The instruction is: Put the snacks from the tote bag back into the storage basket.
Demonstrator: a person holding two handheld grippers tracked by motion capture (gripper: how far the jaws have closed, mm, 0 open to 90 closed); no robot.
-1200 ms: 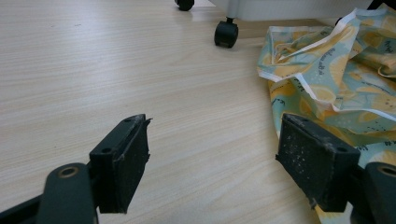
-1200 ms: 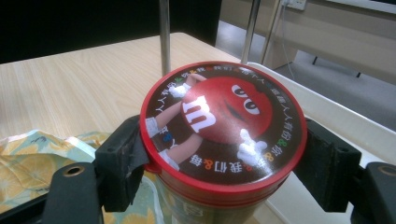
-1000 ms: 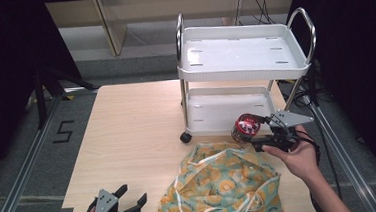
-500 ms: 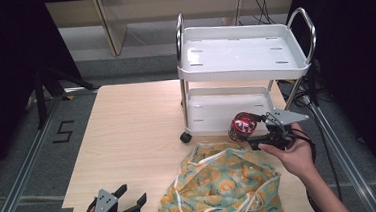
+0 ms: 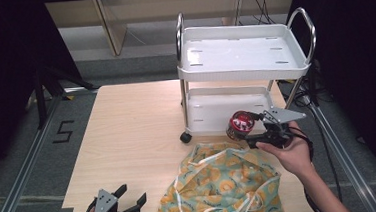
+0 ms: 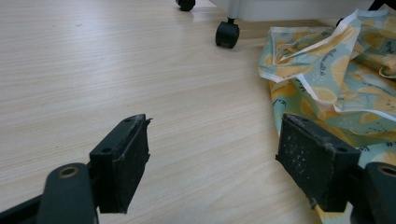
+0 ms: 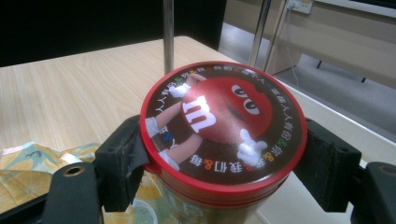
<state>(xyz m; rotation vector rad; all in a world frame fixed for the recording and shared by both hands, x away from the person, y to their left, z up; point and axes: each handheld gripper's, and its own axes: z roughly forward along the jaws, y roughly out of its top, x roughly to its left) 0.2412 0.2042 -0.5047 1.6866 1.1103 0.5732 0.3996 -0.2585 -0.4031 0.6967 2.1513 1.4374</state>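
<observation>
A round candy tin with a red lid (image 5: 241,123) (image 7: 223,122) hangs in the air by the front edge of the white cart's lower shelf (image 5: 225,112), above the far edge of a yellow-green lemon-print cloth bag (image 5: 220,187) (image 6: 336,70). My right gripper (image 5: 253,136) (image 7: 223,154) is shut on the tin, one pad on each side. My left gripper (image 5: 133,206) (image 6: 219,158) rests open near the table's front left edge, left of the bag, with nothing between its jaws.
The white two-shelf cart (image 5: 241,57) stands on castors (image 6: 227,33) at the back right of the wooden table (image 5: 132,125); both shelves look bare. Its metal posts (image 7: 168,32) rise just beyond the tin. A grey floor with rails surrounds the table.
My right gripper has carried the tin a little to the left and toward the cart's lower shelf. The left gripper has stayed put.
</observation>
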